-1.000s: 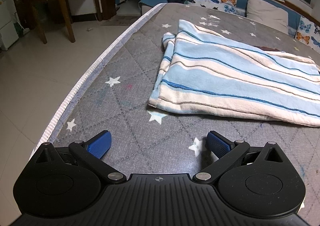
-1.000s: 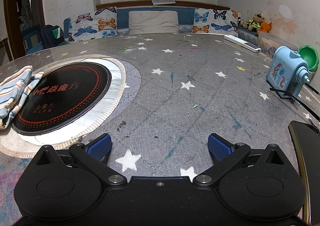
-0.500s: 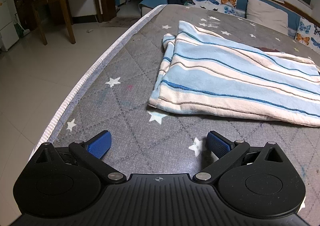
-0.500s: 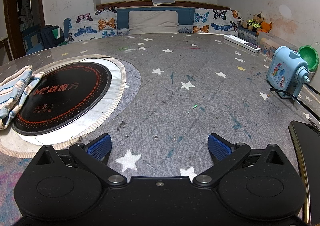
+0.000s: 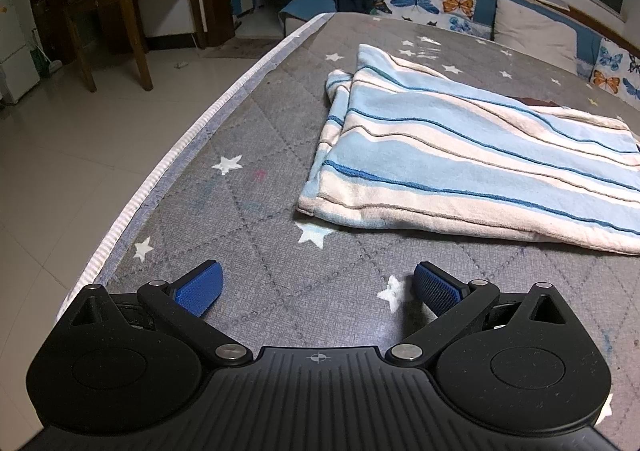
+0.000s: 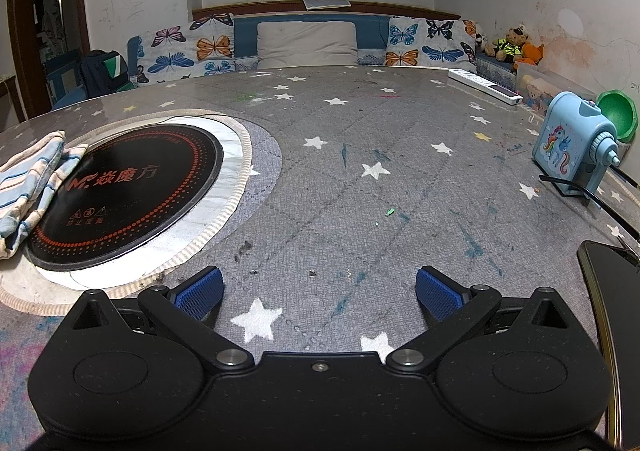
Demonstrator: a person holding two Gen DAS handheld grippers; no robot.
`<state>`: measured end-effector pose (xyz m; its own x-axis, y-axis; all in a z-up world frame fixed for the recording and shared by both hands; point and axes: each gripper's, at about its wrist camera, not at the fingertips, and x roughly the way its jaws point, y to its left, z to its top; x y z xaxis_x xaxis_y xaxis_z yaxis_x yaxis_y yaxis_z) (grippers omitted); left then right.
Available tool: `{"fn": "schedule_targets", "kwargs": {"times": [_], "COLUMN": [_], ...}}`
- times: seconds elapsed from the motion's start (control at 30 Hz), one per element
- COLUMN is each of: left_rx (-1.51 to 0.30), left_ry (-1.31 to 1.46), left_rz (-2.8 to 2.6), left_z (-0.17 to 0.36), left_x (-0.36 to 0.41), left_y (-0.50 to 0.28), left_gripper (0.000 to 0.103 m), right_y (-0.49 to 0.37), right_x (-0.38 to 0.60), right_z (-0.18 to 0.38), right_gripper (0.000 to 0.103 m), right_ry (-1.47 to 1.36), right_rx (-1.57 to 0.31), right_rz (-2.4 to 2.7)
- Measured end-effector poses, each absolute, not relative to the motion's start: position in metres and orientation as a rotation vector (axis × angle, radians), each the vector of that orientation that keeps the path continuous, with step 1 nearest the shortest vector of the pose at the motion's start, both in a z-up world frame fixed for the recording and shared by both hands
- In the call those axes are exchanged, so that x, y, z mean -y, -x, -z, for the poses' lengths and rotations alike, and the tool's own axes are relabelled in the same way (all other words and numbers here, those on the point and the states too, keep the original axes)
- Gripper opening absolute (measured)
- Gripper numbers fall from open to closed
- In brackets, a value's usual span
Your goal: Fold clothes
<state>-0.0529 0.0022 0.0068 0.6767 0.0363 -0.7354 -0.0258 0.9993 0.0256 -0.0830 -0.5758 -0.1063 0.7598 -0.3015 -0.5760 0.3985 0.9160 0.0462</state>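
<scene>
**Striped cloth sits ahead-right of your left tool, far left of your right one**

Your left tool (image 5: 316, 285) hangs wide and empty over the desk (image 5: 248, 251), and the striped cloth (image 5: 460, 167) lies flat just ahead and to its right, long axis running off rightward, near corner closest to you. Your right tool (image 6: 320, 289), also spread wide with nothing in it, faces bare desk; only the cloth's far end shows at its left edge, lapping the black round cooktop (image 6: 132, 191). The left looks nearer, so I'd judge it leads the grab.
</scene>
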Motion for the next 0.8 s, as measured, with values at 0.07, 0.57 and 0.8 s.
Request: {"fn": "schedule_targets", "kwargs": {"times": [0.07,0.57,0.8], "left_rx": [-0.822,-0.702,-0.681], "left_ry": [-0.009,-0.026,-0.05], "left_rz": [-0.042,-0.011,0.056], "left_z": [-0.007,0.005,0.004], "left_x": [-0.002,-0.003,-0.007], "left_y": [0.054,0.058,0.046], "left_gripper": [0.103,0.103,0.103], "right_y": [0.083,0.083,0.083], "right_x": [0.576,0.576,0.576], "right_z": [0.106,0.106,0.106], "right_gripper": [0.103,0.103,0.103], "right_ry": [-0.17,-0.17,-0.17], "right_rx": [-0.596,-0.596,-0.596], "right_rz": [0.383,0.383,0.383]}}
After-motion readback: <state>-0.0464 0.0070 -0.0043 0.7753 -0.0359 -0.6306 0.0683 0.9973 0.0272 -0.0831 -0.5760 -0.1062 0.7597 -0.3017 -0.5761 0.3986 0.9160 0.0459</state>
